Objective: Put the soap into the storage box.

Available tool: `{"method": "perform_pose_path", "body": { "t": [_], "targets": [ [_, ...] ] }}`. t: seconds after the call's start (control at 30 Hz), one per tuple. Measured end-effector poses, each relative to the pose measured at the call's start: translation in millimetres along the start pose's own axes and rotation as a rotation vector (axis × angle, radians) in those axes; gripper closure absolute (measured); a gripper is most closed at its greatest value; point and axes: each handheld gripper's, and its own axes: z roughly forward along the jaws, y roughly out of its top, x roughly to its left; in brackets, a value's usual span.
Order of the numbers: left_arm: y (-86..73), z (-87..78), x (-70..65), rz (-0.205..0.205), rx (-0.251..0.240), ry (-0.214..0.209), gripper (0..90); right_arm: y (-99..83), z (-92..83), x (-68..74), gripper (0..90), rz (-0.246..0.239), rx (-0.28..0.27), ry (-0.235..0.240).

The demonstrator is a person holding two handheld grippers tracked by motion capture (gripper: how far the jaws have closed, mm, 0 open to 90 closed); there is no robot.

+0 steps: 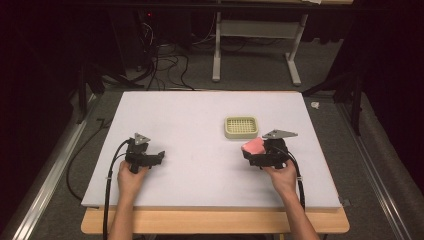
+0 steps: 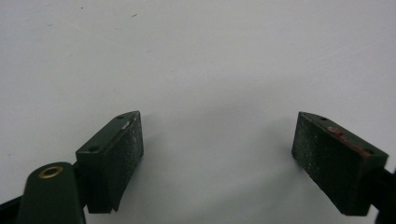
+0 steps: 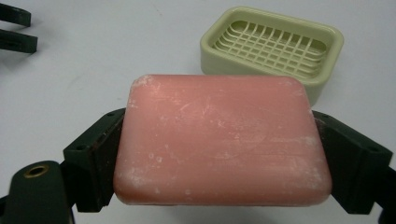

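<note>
Right hand-held gripper is clamped on pink soap bar; soap dish is seen just beyond, toward the surface's far edge. Left hand-held gripper is held wide, empty.

Your white board covers a wooden table. Beyond it, black cables sprawl across the grey floor beside a white stand.

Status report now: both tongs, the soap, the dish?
Left tongs open, nothing between. Right tongs shut on pink soap bar. Green soap dish just ahead, grid bare, path to it free.
</note>
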Motion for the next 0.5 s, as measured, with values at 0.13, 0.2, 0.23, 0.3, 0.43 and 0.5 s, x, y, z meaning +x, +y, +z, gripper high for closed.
{"method": "perform_pose_path", "body": {
  "t": [0.13, 0.2, 0.23, 0.3, 0.43, 0.5],
  "targets": [
    [0.0, 0.0, 0.0, 0.0, 0.0, 0.0, 17.0, 5.0, 1.9, -0.1, 13.8, 0.001, 0.006, -0.002],
    [0.0, 0.0, 0.0, 0.0, 0.0, 0.0, 16.9, 7.3, 2.6, -0.4, 13.8, -0.007, 0.006, -0.001],
    [0.0, 0.0, 0.0, 0.0, 0.0, 0.0, 16.9, 8.6, 2.7, -0.2, 13.8, -0.006, 0.008, -0.002],
    [0.0, 0.0, 0.0, -0.001, 0.0, 0.0, 16.9, 11.3, 3.5, -0.2, 13.8, -0.012, 0.002, -0.004],
    [0.0, 0.0, 0.0, 0.0, 0.0, 0.0, 16.9, 16.2, 5.4, -0.2, 13.8, -0.009, 0.0, -0.011],
    [0.0, 0.0, 0.0, 0.0, 0.0, 0.0, 16.9, 20.2, 7.5, -0.9, 13.8, -0.008, -0.004, -0.013]
  ]
}}
